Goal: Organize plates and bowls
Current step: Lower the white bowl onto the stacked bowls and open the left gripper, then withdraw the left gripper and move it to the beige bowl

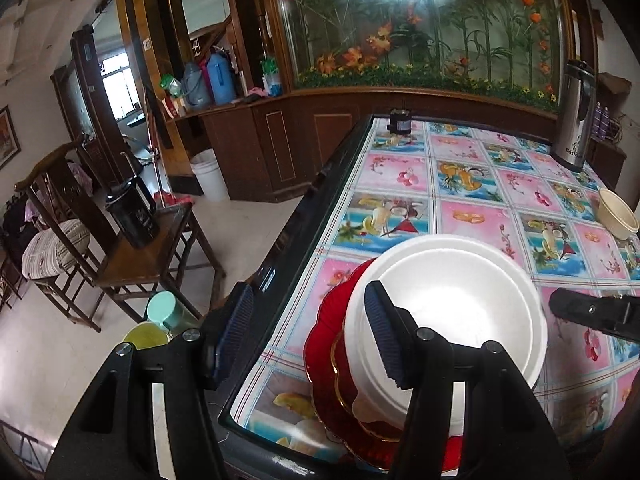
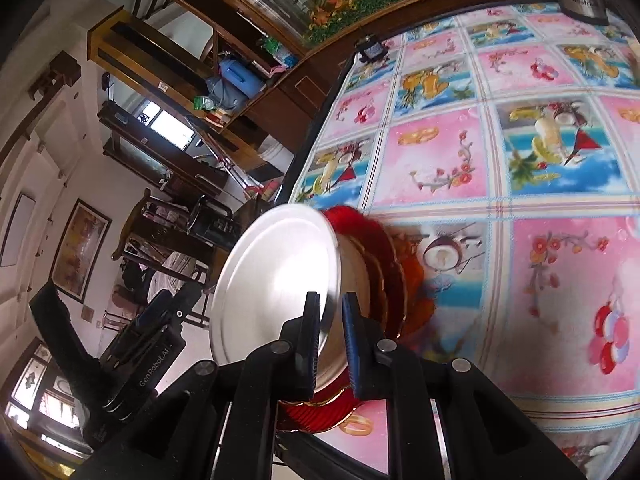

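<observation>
A white bowl (image 1: 456, 304) sits on a stack of red gold-rimmed plates (image 1: 324, 344) at the near left edge of the table. My left gripper (image 1: 308, 332) is open, with its right finger beside the bowl's left rim and its left finger out past the table edge. In the right wrist view the white bowl (image 2: 276, 280) shows nearly edge-on above the red plates (image 2: 384, 264). My right gripper (image 2: 331, 340) is shut on the bowl's rim. A cream bowl (image 1: 616, 212) stands at the right side of the table.
The table (image 1: 472, 184) has a colourful fruit-and-flower cloth under glass. A steel thermos (image 1: 572, 120) stands far right and a small dark jar (image 1: 400, 120) at the far edge. Left of the table are wooden chairs (image 1: 152, 256) with a black pot, and a green cup (image 1: 160, 308) below.
</observation>
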